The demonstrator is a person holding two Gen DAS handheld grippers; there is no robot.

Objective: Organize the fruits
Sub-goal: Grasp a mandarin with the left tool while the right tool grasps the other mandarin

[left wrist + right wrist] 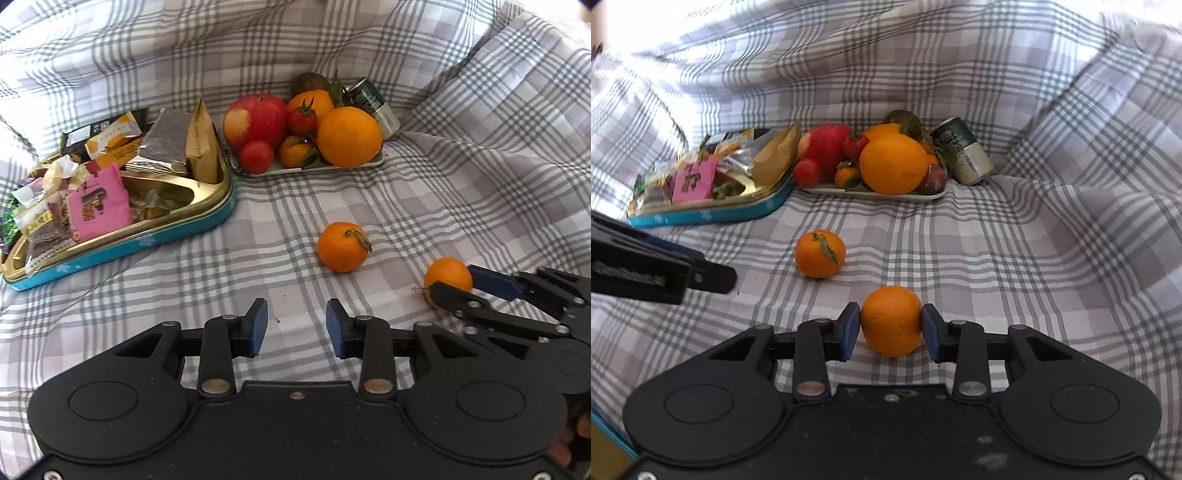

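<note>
- A grey and white checked cloth [1015, 240] covers the whole surface and rises in folds behind and at the right; the room beyond it is not visible.
- Far ahead and left of the jaws is one teal and gold tin [155, 240], full of snack packets.
- Right of the tin, one pale tray [849, 192] carries a pile of fruit: one big apple [255, 120], one large orange [892, 164], and some smaller red and orange fruits.
- One can [964, 151] lies just right of the tray.
- Two mandarins are on the cloth. The loose mandarin [820, 254] lies ahead and to the left of the right jaws.
- The left gripper [296, 330] has jaws apart with only cloth between them.
- The right gripper [891, 330] has jaws clamped on the second mandarin [891, 320].
</note>
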